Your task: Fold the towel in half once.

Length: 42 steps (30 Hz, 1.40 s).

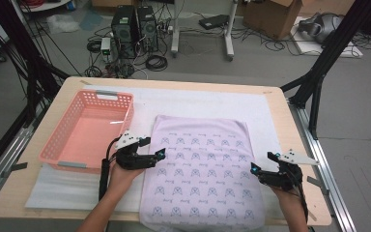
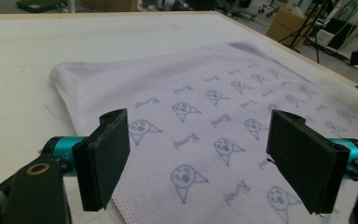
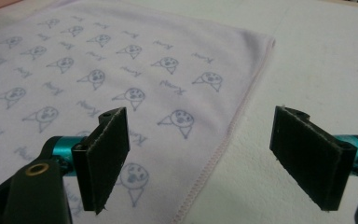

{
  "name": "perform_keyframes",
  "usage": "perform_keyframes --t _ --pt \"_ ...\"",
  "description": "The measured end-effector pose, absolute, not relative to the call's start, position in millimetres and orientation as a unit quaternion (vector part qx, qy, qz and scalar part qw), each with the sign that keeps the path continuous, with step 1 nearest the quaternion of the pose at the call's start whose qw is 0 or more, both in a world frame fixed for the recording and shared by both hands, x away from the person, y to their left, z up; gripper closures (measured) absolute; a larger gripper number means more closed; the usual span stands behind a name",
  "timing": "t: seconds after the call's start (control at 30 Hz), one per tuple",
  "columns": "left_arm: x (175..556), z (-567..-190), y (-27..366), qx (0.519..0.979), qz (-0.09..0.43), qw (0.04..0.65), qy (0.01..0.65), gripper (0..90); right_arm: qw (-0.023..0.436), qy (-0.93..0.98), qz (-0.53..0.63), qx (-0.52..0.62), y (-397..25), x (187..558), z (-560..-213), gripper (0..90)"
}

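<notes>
Matt cloth towel (image 1: 200,169) — stitched hem

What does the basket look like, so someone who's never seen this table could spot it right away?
On the wooden table, a white mat covers the middle. On its far left part, beside the pale lilac towel, stands the basket: a salmon-pink plastic basket with perforated walls and grey handles, the one raised container there.

- The right gripper (image 3: 198,161), with two flat black padded jaws on teal mounts, has its jaws spread wide.
- A pale lilac terry towel printed with small blue cartoon faces (image 3: 121,84) lies flat on the white table cover (image 3: 317,60).
- The towel's stitched edge runs between the jaws; one jaw is over the towel, the other over the cover.
</notes>
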<state>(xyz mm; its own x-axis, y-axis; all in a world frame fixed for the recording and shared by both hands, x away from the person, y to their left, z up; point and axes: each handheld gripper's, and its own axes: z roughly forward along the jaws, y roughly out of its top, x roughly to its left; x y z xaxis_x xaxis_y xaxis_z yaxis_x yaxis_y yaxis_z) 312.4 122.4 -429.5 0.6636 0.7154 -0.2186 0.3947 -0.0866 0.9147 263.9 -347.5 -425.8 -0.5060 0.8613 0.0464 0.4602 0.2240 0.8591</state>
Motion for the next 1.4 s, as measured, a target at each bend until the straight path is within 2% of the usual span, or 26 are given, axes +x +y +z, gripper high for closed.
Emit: perform_keyframes --t 0.37,0.67,0.93,1.17,1.2,1.27,1.4 --pt "325 -434 120 0.735 0.149 0.514 0.418 26.6 0.214 0.752 0.431 0.45 -343 274 -431 18.6" --pt "342 -435 110 0.738 0.157 0.483 0.445 33.4 0.207 0.754 0.402 0.476 -337 311 -433 18.7" --pt "364 -444 106 0.74 0.167 0.44 0.481 35.5 0.201 0.759 0.357 0.506 -330 338 -440 19.4" --pt "369 -452 107 0.746 0.168 0.423 0.487 40.2 0.207 0.76 0.333 0.519 -329 349 -446 30.4" --pt "368 -452 106 0.746 0.171 0.422 0.485 43.6 0.213 0.761 0.33 0.517 -327 349 -447 33.6" --pt "367 -452 103 0.757 0.179 0.414 0.473 55.7 0.215 0.766 0.33 0.509 -324 349 -445 44.2" --pt "367 -452 102 0.754 0.187 0.408 0.479 67.2 0.211 0.77 0.327 0.506 -320 351 -444 54.2"
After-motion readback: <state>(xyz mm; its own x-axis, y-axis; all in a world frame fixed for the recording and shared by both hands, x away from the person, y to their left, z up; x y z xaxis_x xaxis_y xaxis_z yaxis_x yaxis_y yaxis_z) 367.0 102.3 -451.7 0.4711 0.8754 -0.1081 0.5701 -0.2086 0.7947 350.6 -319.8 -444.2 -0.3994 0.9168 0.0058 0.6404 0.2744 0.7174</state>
